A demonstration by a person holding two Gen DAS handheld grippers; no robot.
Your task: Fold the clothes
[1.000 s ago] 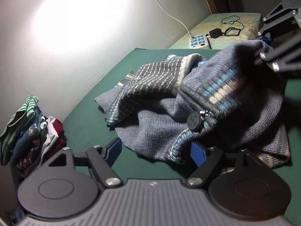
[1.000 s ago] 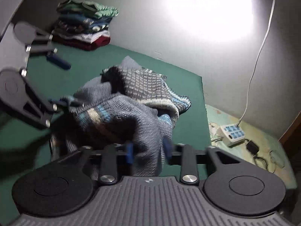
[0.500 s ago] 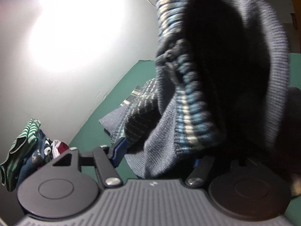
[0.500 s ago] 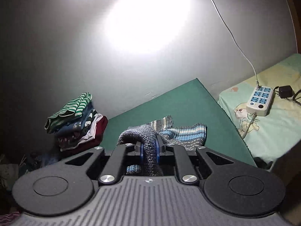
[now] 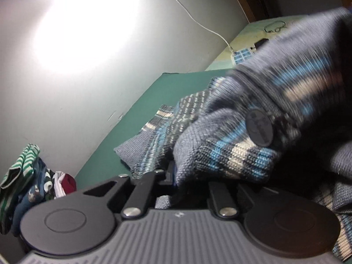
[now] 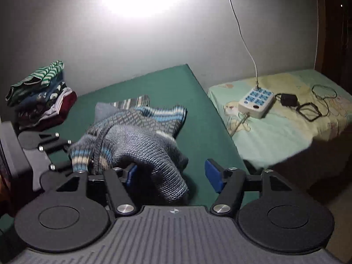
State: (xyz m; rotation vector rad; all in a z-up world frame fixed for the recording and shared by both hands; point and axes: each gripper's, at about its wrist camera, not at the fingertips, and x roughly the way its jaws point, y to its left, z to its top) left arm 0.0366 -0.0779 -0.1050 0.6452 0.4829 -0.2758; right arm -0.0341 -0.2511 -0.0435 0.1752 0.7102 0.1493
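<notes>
Left claw (image 5: 189, 176) clamped on grey-blue knit sweater (image 6: 136, 140), lifted over green surface (image 6: 154, 83). Right claw (image 6: 171, 173) spread wide, gripping nothing. Round zipper tab (image 5: 259, 127) embossed, writing unreadable.

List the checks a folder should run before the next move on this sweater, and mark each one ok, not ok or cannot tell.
1. Left gripper holds the sweater: ok, its jaws are closed in on the knit.
2. Right gripper ready to take a new hold: ok, jaws wide apart, a fold lying between them unclamped.
3. Sweater lying flat: not ok, it is bunched and partly lifted.
4. Bare room on the green mat: ok, to the right of the sweater.
5. Folded stack out of the way: ok, apart at the far corner.
6. Sleeves located: cannot tell.
</notes>
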